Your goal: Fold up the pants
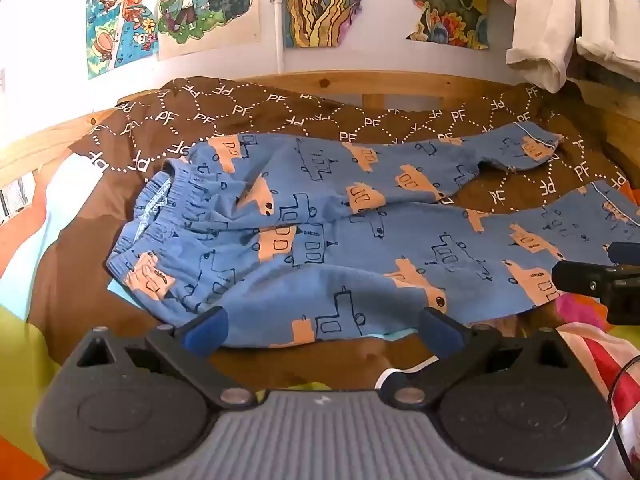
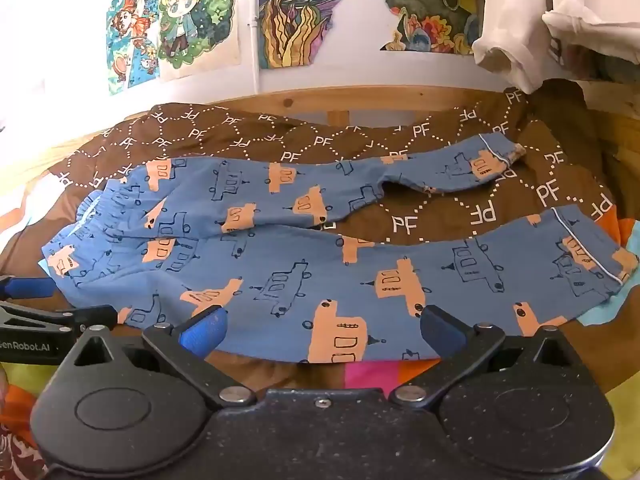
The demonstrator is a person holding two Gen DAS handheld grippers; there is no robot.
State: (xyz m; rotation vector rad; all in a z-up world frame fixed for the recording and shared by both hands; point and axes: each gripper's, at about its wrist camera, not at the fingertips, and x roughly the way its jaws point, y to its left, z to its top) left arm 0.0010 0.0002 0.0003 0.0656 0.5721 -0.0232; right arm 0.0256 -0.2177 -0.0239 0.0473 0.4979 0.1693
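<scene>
Blue pants (image 1: 320,232) with orange and outlined vehicle prints lie spread flat on a brown "PF" blanket (image 1: 280,116), waistband (image 1: 160,204) at the left, both legs running right and splayed apart. My left gripper (image 1: 324,330) is open at the near edge of the pants, close to the waist end. My right gripper (image 2: 320,330) is open at the near edge of the near leg (image 2: 400,280). The far leg's cuff (image 2: 508,156) lies at the back right. Each gripper shows at the edge of the other's view: the right one (image 1: 600,276), the left one (image 2: 40,304).
A wooden bed rail (image 1: 360,84) runs behind the blanket. Posters (image 1: 180,4) hang on the wall. White and pink clothes (image 1: 560,20) hang at the upper right. Colourful bedding (image 2: 372,376) lies under the blanket near me.
</scene>
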